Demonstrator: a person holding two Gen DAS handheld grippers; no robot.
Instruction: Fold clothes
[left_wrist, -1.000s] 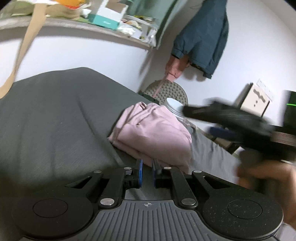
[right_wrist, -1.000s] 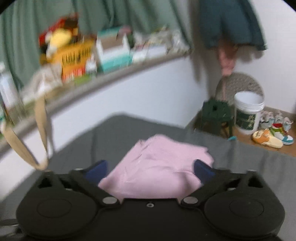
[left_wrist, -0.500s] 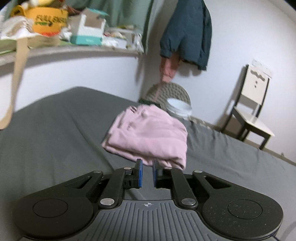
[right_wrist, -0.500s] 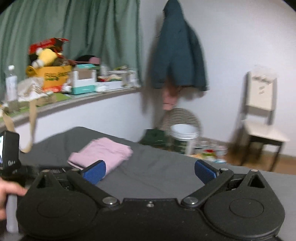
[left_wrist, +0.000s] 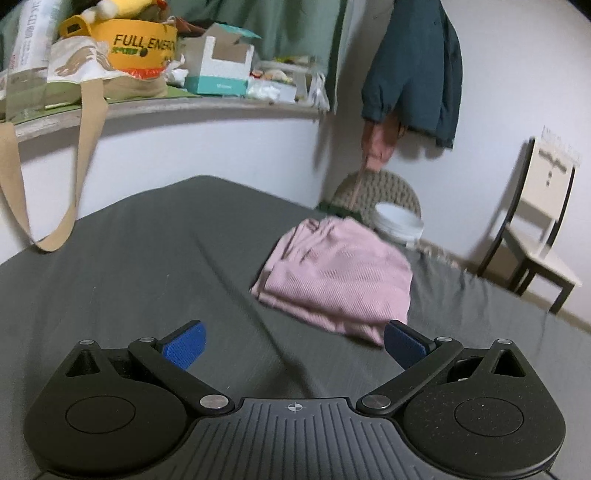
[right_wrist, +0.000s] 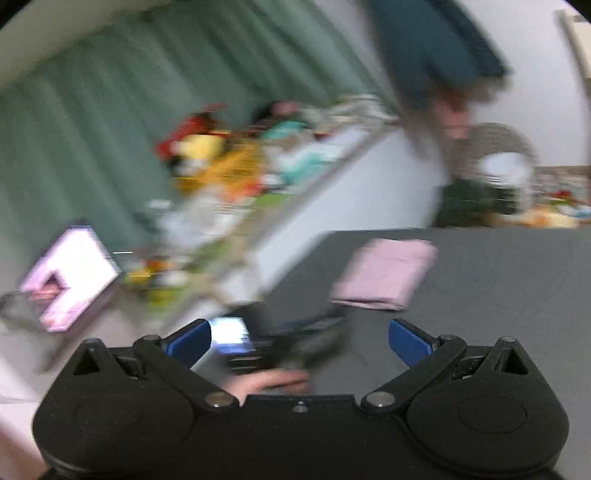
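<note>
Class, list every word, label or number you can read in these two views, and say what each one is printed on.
"FULL ENERG", cut off at the end: on the yellow bag on the shelf.
White package at the shelf's left end: vertical print, too blurred to read.
Teal and white box: small print, unreadable.
Right wrist view: too blurred for any text.

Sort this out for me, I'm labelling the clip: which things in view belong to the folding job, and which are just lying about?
Belongs to the job:
- pink garment, folded on the grey bed
- left tongs, open
- right tongs, open

Just lying about:
- teal jacket on the wall
- chair
- white bucket
- yellow bag on the shelf
</note>
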